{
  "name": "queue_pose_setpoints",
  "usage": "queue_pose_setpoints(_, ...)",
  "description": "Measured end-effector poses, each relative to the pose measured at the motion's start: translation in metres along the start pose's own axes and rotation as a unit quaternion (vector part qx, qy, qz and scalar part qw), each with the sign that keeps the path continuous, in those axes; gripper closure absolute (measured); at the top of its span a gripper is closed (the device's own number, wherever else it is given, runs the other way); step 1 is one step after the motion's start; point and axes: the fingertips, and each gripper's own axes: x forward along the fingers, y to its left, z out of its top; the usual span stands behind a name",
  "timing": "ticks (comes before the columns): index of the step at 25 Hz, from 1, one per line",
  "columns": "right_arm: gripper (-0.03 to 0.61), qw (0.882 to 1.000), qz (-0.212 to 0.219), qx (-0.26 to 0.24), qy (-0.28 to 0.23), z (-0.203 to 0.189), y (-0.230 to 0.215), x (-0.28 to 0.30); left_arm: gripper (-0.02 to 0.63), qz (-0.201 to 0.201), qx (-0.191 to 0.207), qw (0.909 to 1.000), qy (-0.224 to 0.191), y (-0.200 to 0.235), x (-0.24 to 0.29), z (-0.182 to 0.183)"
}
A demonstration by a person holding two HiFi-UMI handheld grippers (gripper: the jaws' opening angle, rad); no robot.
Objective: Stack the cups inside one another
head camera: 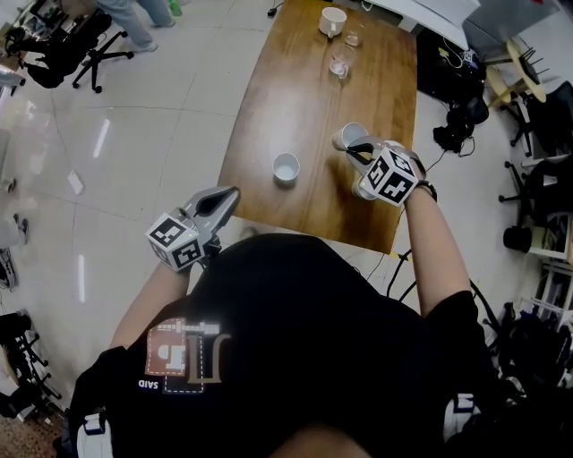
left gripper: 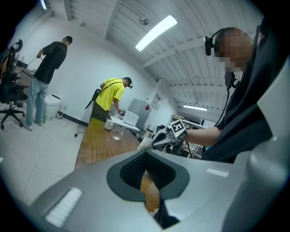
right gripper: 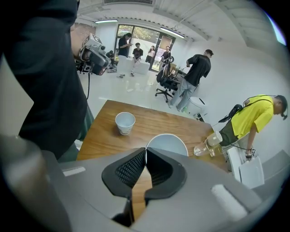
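My right gripper (head camera: 356, 149) is shut on the rim of a white paper cup (head camera: 348, 136), which hangs tilted above the right part of the wooden table (head camera: 295, 80). In the right gripper view the pads (right gripper: 136, 165) pinch the wall of that cup (right gripper: 166, 143) from above. A second white cup (head camera: 286, 167) (right gripper: 125, 122) stands upright and alone near the table's front, left of the held one. My left gripper (head camera: 222, 202) (left gripper: 146, 168) hovers off the table's front left corner, shut and empty. From the left gripper view I see the right gripper (left gripper: 158, 138) with its cup (left gripper: 144, 144).
At the table's far end stand a white mug (head camera: 332, 21) and two clear glass vessels (head camera: 340, 64) (head camera: 353, 38). A person in a yellow shirt (right gripper: 253, 118) leans at that end. Office chairs (head camera: 98, 49), bags and cables surround the table.
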Motion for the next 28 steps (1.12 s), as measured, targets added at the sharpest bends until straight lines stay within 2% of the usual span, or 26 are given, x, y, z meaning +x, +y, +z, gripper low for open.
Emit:
queue_pose_setpoints(4, 0.552, 1.000, 0.005, -0.009, -0.008, -0.002, 0.013, -0.030, 0.612, -0.011, 0.003, 0.9999, 0.001, -0.004, 0.008, 0.001)
queue_pose_setpoints(10, 0.552, 1.000, 0.022, -0.005, 0.008, -0.035, 0.044, -0.055, 0.612, -0.034, 0.008, 0.9994, 0.004, -0.013, 0.026, -0.004)
queue_pose_setpoints(16, 0.551, 0.998, 0.044, 0.000, 0.045, -0.073, 0.077, -0.049, 0.612, -0.046, 0.011, 0.9988, 0.010, -0.023, 0.034, -0.008)
queue_pose_setpoints(23, 0.550, 0.995, 0.053, 0.003, 0.085, -0.101, 0.090, -0.025, 0.612, -0.042, 0.013, 0.9989, 0.016, -0.022, 0.034, -0.009)
queue_pose_setpoints(24, 0.532, 0.995, 0.049, 0.009, 0.083, -0.102, 0.089, -0.023, 0.612, -0.043, 0.014, 0.9989, 0.015, -0.022, 0.034, -0.010)
queue_pose_setpoints(26, 0.443, 0.997, 0.035, 0.024, 0.068, -0.096, 0.082, -0.027, 0.612, -0.043, 0.015, 0.9988, 0.016, -0.023, 0.034, -0.009)
queue_pose_setpoints(28, 0.428, 0.999, 0.000, 0.046, 0.028, -0.078, 0.063, -0.044, 0.612, -0.044, 0.015, 0.9988, 0.015, -0.023, 0.033, -0.009)
